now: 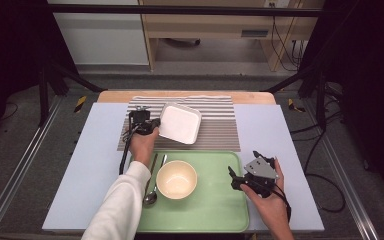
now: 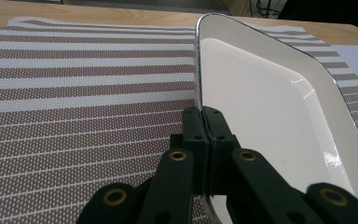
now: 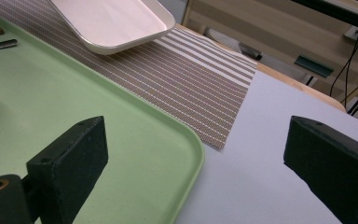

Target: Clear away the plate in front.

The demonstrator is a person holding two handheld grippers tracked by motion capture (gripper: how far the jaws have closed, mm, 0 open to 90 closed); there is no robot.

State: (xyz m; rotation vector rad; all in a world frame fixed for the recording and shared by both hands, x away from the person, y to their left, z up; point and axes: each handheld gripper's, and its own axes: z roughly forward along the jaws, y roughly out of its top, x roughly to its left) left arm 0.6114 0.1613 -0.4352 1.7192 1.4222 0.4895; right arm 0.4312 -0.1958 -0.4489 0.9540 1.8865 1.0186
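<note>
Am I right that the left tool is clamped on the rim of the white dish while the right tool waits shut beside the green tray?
Not quite: the right tool waits open, its jaws wide apart in the right gripper view. The left tool is indeed clamped on the white dish, beside the green tray.

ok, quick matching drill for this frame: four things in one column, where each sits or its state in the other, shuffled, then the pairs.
Things:
1. white dish
2. bowl
3. spoon
4. right gripper

Places or states:
A. open, above the right side of the green tray
B. on the tray, left of the bowl
C. rim pinched by the left gripper, over the striped mat
D. middle of the tray, empty

Pairs: 1-C, 2-D, 3-B, 4-A
</note>
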